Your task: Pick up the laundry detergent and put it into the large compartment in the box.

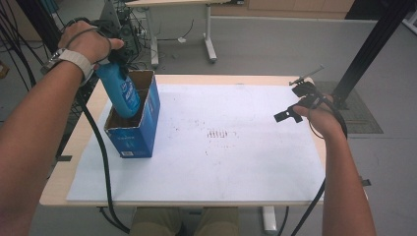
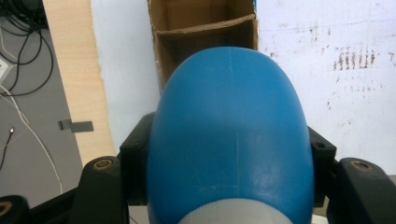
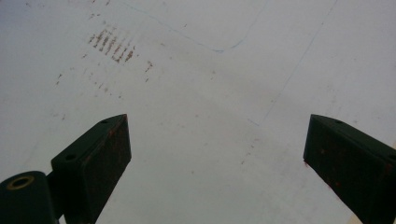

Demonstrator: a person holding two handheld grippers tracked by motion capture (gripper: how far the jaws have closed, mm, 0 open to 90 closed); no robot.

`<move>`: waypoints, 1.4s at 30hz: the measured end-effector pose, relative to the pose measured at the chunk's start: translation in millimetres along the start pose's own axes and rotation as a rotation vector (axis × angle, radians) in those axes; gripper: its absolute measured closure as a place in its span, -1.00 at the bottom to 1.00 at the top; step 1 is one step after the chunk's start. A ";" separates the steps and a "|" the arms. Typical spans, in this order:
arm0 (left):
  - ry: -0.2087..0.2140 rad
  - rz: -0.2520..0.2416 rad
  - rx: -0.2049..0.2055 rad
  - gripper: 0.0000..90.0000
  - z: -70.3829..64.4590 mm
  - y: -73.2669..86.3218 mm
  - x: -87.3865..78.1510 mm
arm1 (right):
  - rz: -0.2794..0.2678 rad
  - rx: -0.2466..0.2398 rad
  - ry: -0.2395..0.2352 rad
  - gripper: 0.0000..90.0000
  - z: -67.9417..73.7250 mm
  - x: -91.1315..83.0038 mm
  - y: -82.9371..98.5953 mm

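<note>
At the far left of the high view, the person's left hand (image 1: pixel 87 42), with a pale woven watch strap on its wrist, held the left gripper (image 1: pixel 116 58) above the left end of the table. That gripper was clamped on a blue plastic bottle with a white printed label (image 1: pixel 120 91), which hung tilted with its lower end dipping into the open top of a blue cardboard box with a brown inside (image 1: pixel 147 125). In the left gripper view the black jaws pressed against both sides of the bottle's rounded blue body (image 2: pixel 231 135), a grey-white band showing at the bottom edge, and beyond the bottle lay the box's open top (image 2: pixel 205 28), split by a cardboard divider into compartments; which compartment the bottle was entering could not be told for certain. The box stood upright on the left part of a white scuffed sheet (image 1: pixel 221 157) that covered most of the pale wooden table (image 1: pixel 59 189). Near the middle of the sheet was a patch of short brown streaks (image 1: pixel 216 133). Farther right, well apart from the box and bottle, the right hand (image 1: pixel 322 115) held the right gripper (image 1: pixel 295 105) over the sheet's right edge. In the right gripper view its two black jaws stood wide apart with nothing between them, above the bare sheet (image 3: pixel 210 93) and the same streaks (image 3: pixel 112 46).
</note>
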State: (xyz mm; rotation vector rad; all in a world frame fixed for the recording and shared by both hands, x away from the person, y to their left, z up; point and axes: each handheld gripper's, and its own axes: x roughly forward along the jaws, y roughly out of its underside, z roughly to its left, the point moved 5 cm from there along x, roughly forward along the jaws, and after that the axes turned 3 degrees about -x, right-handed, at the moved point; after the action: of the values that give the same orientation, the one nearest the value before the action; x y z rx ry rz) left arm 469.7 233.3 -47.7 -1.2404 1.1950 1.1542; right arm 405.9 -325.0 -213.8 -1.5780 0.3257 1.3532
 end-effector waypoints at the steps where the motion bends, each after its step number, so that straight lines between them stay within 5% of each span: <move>1: 0.000 0.000 0.000 -0.15 0.0 0.0 0.0 | 0.000 0.000 0.000 -0.84 0.0 0.0 0.0; 42: -0.032 0.031 0.022 -0.15 -3.2 -7.2 59.7 | 0.008 0.006 -0.006 -0.84 -2.4 7.3 2.2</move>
State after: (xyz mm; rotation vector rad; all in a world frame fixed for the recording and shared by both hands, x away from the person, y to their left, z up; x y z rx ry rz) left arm 479.8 228.7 -106.8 -1.1862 1.2042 1.1766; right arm 408.2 -325.1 -221.5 -1.5691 0.3324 1.3620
